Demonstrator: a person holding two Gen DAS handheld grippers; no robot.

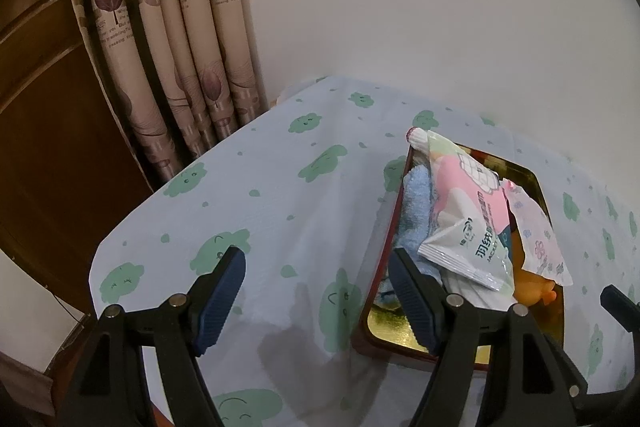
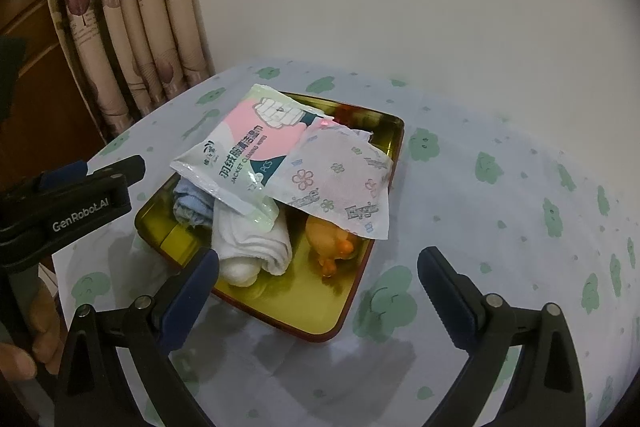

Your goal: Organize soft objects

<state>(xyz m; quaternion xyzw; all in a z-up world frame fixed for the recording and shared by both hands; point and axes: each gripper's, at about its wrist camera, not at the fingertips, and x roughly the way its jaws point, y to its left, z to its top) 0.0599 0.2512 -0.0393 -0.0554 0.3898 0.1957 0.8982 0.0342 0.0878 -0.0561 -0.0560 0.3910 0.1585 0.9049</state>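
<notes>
A gold tray with a dark red rim point(image 2: 372, 125) point(image 1: 384, 337) sits on the table. In it lie a wipes packet point(image 2: 248, 151) point(image 1: 468, 211), a pink-flowered sachet point(image 2: 340, 183) point(image 1: 536, 235), a blue cloth point(image 2: 192, 205) point(image 1: 414, 215), a rolled white cloth point(image 2: 252, 251) and an orange rubber duck point(image 2: 332, 247) point(image 1: 536, 291). My right gripper point(image 2: 318, 279) stands open just in front of the tray, nothing between its fingers. My left gripper point(image 1: 316, 281) is open over bare cloth left of the tray, its right finger point(image 1: 412, 303) overlapping the tray's near corner.
The table wears a pale cloth with green cloud prints point(image 2: 500, 187) point(image 1: 280, 187). Patterned curtains point(image 1: 168, 47) point(image 2: 132, 11) and a wooden door point(image 1: 40, 115) stand at the back left, a white wall behind. A hand point(image 2: 32, 339) holds the left gripper.
</notes>
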